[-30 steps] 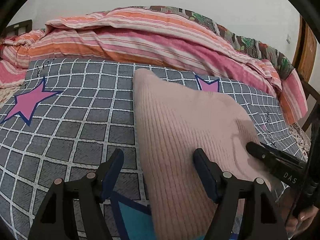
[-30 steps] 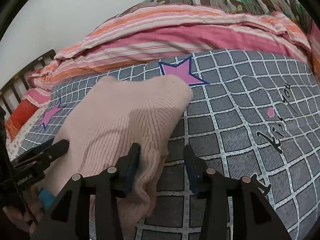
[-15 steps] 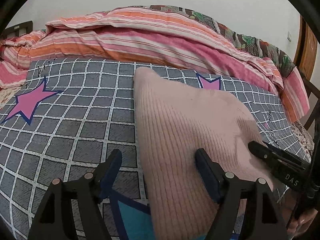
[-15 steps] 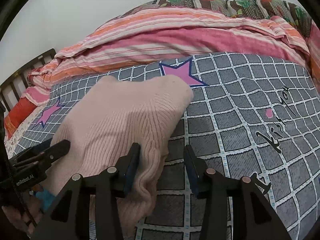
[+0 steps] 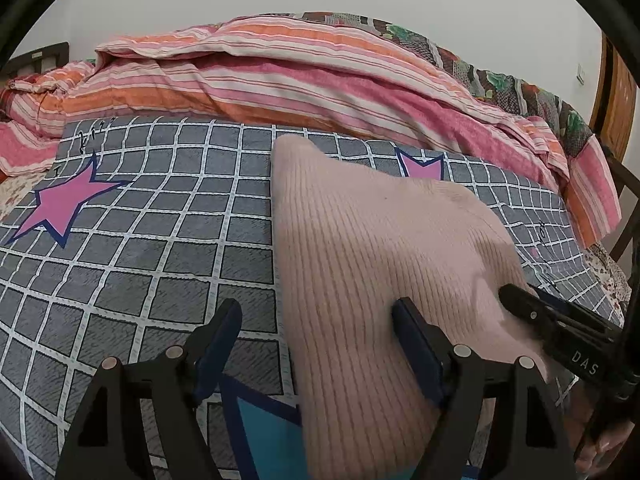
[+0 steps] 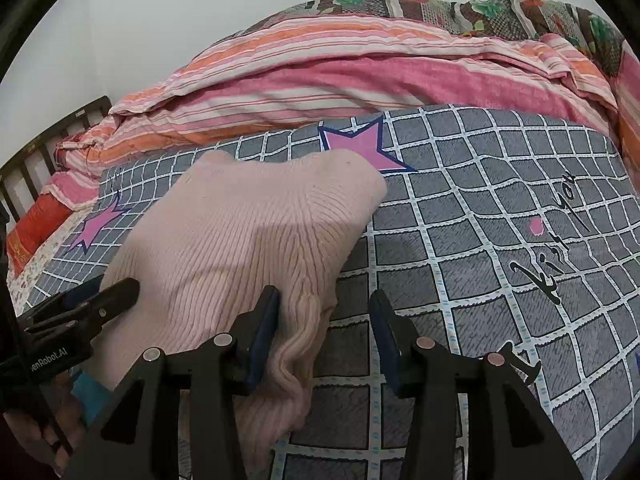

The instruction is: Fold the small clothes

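We are holding both the left gripper (image 5: 316,334) and right gripper (image 6: 324,320) spread wide, astride the pink sweater's (image 5: 372,264) near corners, grasping nothing; next we need to pinch them and fold.

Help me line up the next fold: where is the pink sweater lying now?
The pink sweater lies on the grey checked bedsheet, between the two pink stars, its near edges between each open gripper's fingers.

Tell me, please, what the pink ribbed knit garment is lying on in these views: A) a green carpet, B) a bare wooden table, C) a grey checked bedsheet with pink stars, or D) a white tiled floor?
C: the pink knit garment lies spread on the grey checked bedsheet, with pink stars printed on it.
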Action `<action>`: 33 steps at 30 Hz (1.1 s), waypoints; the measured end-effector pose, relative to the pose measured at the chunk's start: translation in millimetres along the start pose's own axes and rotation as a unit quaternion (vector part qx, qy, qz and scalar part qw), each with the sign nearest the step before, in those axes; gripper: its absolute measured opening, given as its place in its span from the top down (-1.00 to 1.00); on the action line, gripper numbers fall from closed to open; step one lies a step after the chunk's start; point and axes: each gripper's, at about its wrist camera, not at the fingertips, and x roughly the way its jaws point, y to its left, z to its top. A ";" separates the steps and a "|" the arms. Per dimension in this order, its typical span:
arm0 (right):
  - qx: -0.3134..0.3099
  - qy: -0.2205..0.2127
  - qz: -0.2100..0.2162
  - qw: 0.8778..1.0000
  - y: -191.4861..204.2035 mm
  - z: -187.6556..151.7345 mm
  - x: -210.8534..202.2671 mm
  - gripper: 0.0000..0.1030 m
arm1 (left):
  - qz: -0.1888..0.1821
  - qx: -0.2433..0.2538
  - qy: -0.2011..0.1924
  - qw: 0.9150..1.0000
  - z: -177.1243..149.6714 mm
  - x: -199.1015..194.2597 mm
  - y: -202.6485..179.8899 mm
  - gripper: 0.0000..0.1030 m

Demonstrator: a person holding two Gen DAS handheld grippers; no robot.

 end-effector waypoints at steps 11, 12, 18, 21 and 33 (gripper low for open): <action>-0.001 0.000 -0.001 1.000 0.4 -1.7 -1.1 0.11 | -0.007 0.004 0.008 1.000 -6.4 -4.3 -0.2 -0.51; -0.001 0.000 -0.002 1.000 0.5 -1.7 -1.1 0.11 | -0.007 0.004 0.008 1.000 -7.1 -4.4 -0.1 -0.51; -0.004 -0.001 -0.004 1.000 1.0 -3.2 -2.2 0.11 | -0.006 0.009 0.008 1.000 -8.4 -4.8 -1.9 -0.51; -0.004 -0.001 -0.004 1.000 1.1 -3.1 -2.2 0.11 | -0.006 0.010 0.009 1.000 -8.4 -4.8 -2.3 -0.51; -0.004 -0.001 -0.005 1.000 0.1 -2.9 -2.8 0.08 | -0.004 0.012 0.008 1.000 -8.6 -4.8 -2.7 -0.51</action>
